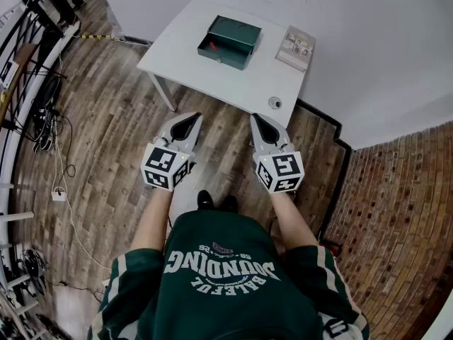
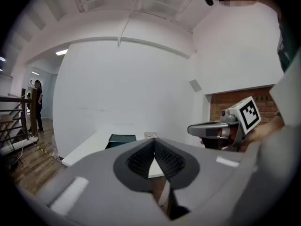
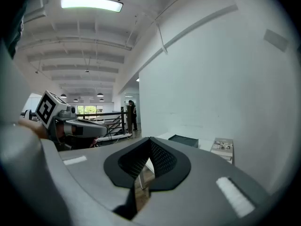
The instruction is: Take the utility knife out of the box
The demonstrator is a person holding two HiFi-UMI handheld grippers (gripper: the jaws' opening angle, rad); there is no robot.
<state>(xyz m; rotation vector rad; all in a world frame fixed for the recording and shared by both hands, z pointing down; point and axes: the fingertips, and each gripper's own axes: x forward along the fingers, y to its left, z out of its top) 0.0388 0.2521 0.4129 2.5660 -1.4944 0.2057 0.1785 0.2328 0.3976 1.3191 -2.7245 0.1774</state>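
Left gripper (image 1: pixel 190 119), right gripper (image 1: pixel 258 119): jaws closed, empty, well short of table (image 1: pixel 212 76) | box (image 1: pixel 228 42) open near far edge | utility knife not yet reached, whole task left

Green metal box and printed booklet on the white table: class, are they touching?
Apart: the head view shows bare white table between green metal box and printed booklet.

Tiny indistinct red speck (image 1: pixel 211 47) inside box (image 1: pixel 225 57).

Green jersey (image 1: pixel 219 243), white lettering (image 1: pixel 221 269), striped sleeves (image 1: pixel 122 283)
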